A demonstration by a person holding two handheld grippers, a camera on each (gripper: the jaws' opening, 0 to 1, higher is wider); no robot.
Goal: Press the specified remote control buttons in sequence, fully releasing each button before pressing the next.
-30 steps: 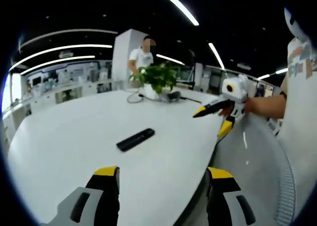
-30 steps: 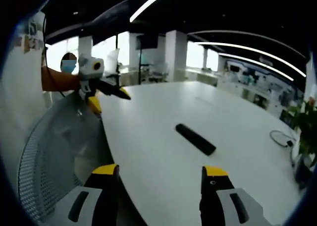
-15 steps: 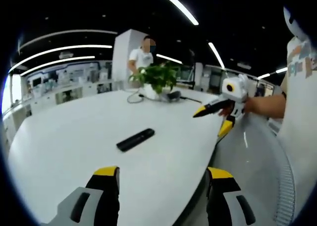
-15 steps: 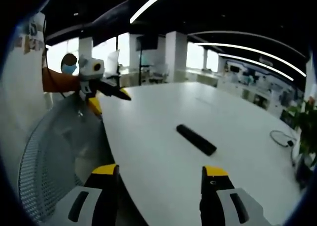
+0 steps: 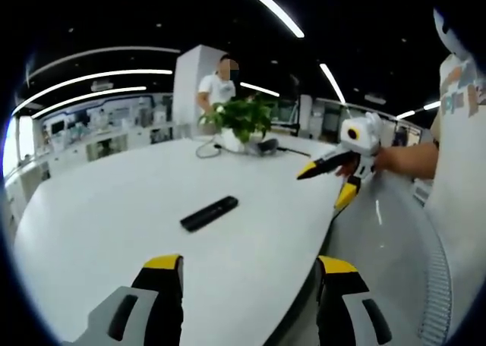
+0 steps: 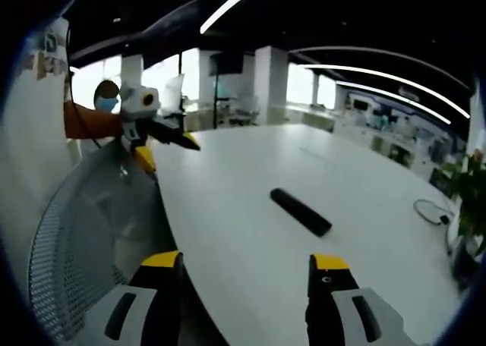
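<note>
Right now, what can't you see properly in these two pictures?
- The remote control: its buttons are too small and dark to make out, in the left and right gripper views alike.
- The plant: cut off by the right edge in the right gripper view.
- The cable beside the plant: its far end runs out of that view.

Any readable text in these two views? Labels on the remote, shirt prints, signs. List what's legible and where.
None legible.
Remote control: black, no button labels or brand can be made out in either view.
Person's white shirt: a coloured print, too blurred and cropped to read.
White table: no markings.
Potted plant and the cable beside it: no labels seen.
Background office displays: too small and blurred to read.
</note>
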